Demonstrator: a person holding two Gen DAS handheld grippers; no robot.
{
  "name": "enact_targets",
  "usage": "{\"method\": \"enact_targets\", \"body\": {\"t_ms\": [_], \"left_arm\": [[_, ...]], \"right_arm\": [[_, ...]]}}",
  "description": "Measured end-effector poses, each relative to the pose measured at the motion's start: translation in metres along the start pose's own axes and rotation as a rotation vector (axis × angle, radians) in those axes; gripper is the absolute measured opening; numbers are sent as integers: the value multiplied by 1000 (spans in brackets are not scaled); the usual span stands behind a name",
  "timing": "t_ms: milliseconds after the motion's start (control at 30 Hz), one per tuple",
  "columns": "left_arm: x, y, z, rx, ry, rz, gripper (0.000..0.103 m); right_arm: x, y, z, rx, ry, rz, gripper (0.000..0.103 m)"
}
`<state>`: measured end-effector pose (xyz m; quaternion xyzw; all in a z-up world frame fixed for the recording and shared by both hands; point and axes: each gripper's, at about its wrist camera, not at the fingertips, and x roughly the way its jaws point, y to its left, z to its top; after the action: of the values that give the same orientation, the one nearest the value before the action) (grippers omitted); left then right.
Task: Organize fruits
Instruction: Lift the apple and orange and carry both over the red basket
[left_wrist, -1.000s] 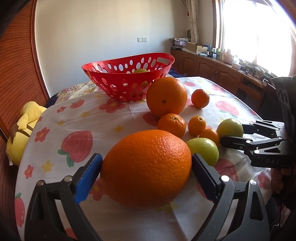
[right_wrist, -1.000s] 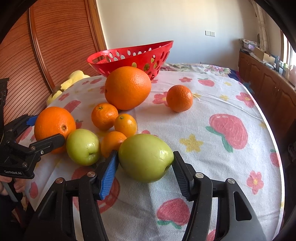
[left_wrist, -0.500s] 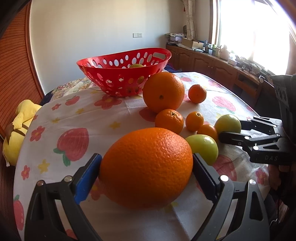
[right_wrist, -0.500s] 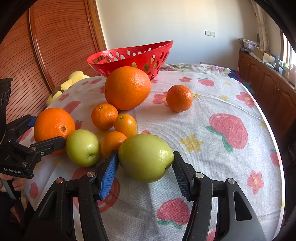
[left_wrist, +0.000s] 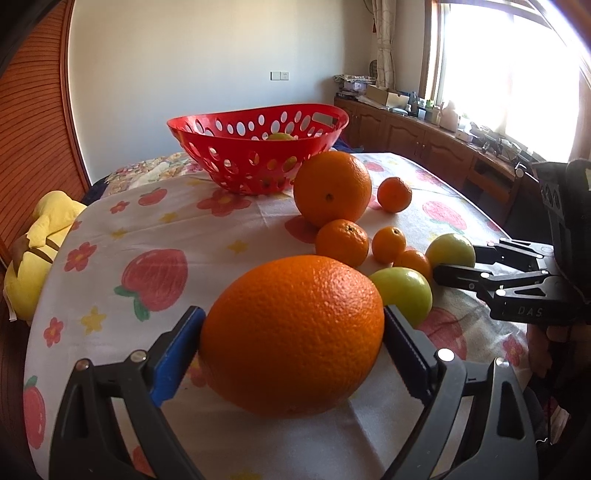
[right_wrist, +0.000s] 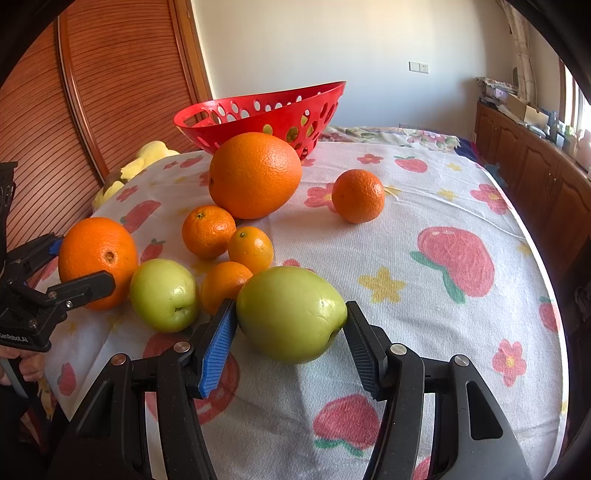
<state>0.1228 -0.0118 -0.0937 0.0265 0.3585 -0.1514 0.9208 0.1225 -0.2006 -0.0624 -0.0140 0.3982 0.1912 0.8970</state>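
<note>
Fruit-print tablecloth (right_wrist: 424, 206): left gripper (left_wrist: 293, 356) jaws pinch big orange (left_wrist: 291, 332); right gripper (right_wrist: 290, 341) jaws pinch green apple (right_wrist: 290, 314).

We are seeing a dimpled, faintly shiny skin on the big orange (left_wrist: 291, 332) and a smooth, waxy one on the green apple (right_wrist: 290, 314). The perforated red basket (right_wrist: 258, 114) is looking like glossy plastic, the printed tablecloth (right_wrist: 424, 206) like matt woven cloth, and the fingers (right_wrist: 216, 347) are showing ribbed pads.
</note>
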Motion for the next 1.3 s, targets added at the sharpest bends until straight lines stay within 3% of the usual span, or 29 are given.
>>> {"method": "enact_targets", "body": {"t_ms": [767,1300], "left_arm": [[-37,12,43,-2,-112,6,93],[-35,30,121,28,-182,30,93]], "right_arm": [[-13,1,11,-22,-33,-10,60],[-38,8,106,-144,-152,28,60]]}}
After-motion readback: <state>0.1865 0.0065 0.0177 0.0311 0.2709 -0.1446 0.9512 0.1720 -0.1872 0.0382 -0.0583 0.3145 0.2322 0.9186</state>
